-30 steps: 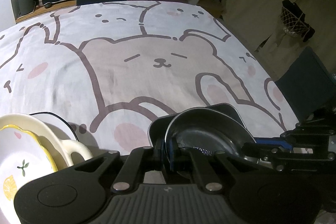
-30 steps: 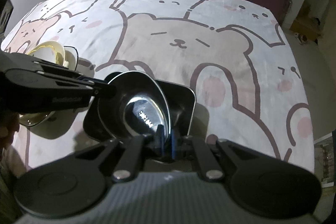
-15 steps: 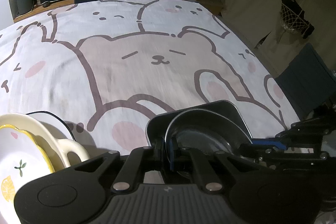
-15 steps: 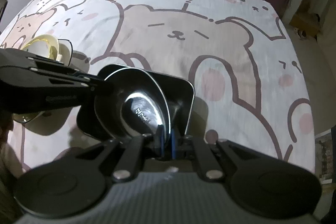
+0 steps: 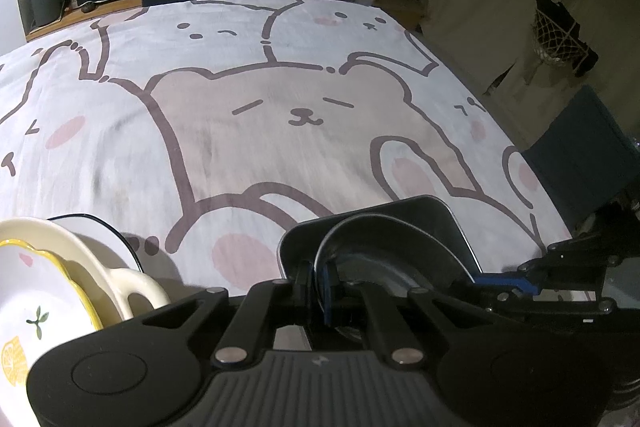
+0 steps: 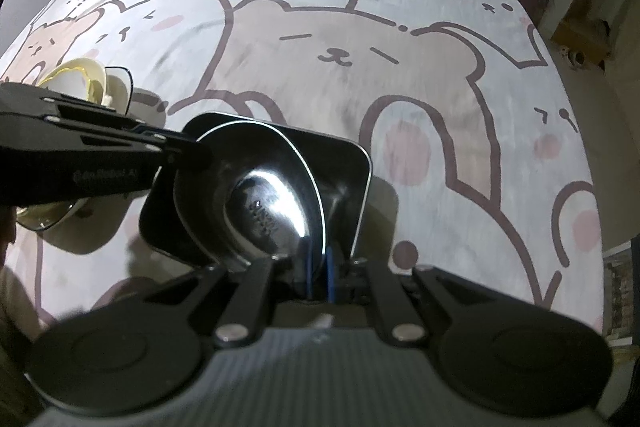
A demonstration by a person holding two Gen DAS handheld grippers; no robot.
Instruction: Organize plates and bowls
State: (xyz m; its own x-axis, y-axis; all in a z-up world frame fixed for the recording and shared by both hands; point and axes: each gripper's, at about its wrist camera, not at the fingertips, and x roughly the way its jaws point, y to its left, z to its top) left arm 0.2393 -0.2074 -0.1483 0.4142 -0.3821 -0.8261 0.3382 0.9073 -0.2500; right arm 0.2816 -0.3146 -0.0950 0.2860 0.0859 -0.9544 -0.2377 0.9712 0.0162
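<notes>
both grippers pinching the dark round bowl (image 6: 256, 195) by its rim, left gripper (image 5: 320, 287) near side, right gripper (image 6: 319, 277) opposite, bowl tilted over black square dish (image 6: 352, 179), cream lemon-print dishes (image 5: 40, 299) just beside

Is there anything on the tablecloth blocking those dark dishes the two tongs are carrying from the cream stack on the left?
Nothing visible does. The round dark bowl, nested in the square dark dish, is pinched by both tongs. Only bare tablecloth shows between it and the cream stack.
</notes>
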